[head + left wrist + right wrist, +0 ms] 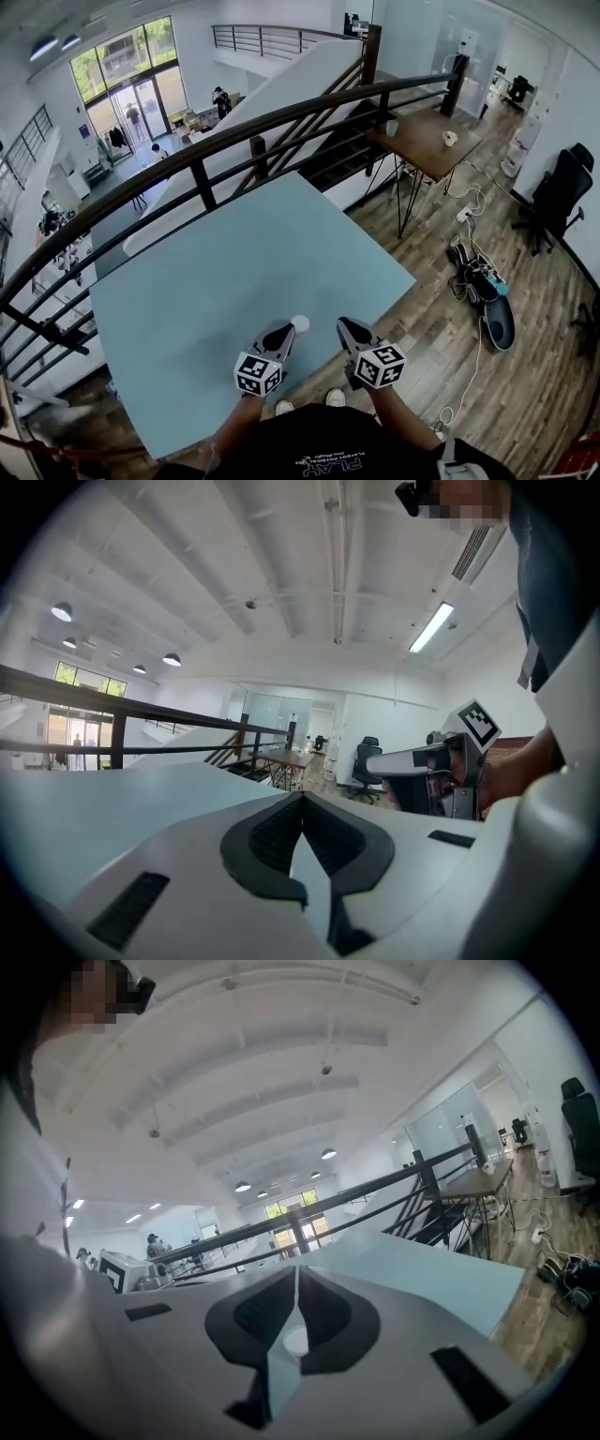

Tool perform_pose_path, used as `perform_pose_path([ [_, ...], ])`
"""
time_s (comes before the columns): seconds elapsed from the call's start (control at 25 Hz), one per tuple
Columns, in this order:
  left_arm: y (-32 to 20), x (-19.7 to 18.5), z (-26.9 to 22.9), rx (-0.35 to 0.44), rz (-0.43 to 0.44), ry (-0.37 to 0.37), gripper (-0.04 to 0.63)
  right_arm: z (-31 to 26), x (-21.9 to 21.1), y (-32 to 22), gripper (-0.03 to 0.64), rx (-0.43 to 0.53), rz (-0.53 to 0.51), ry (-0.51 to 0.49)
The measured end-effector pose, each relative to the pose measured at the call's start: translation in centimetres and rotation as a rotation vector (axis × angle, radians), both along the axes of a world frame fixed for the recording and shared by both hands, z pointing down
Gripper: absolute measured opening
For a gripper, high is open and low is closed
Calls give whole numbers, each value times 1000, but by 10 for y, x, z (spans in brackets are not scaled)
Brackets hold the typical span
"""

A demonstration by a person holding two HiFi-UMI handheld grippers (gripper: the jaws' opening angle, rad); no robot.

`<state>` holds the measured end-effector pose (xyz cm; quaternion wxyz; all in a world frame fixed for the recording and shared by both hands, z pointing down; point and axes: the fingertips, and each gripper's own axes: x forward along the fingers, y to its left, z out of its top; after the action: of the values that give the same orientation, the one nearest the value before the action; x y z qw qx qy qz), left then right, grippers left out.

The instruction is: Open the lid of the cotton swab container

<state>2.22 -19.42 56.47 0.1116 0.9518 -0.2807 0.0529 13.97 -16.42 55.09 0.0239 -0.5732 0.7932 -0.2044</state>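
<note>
Open-plan office mezzanine: black railing (202, 186), staircase (345, 150), wooden desk (427, 141), swivel chair (562, 187).

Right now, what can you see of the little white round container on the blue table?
The cotton swab container looks small, round and plain white; its lid cannot be made out. It rests on the light blue table by its near edge, between the tips of the shut left tongs and right tongs, closer to the left. Whether the left tip touches it is unclear.

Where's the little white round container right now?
Head view: the small white round container sits on the light blue table near the person's edge, just beyond the left gripper.
</note>
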Motion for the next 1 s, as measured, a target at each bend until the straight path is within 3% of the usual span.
perform_pose_path([
  [0.24, -4, -11, -3, 9, -69, 1, 12, 15, -11, -5, 25, -25, -96, 35],
  [0.44, -5, -31, -7, 2, -167, 47, 12, 19, -28, -11, 25, -39, -170, -13],
  [0.6, -6, -50, -7, -6, -238, 76, 12, 22, -46, -15, 25, -34, -234, 2],
  [1.0, 1, -64, 36, -43, -263, -24, 12, 43, -54, -18, 25, -57, -287, 86],
])
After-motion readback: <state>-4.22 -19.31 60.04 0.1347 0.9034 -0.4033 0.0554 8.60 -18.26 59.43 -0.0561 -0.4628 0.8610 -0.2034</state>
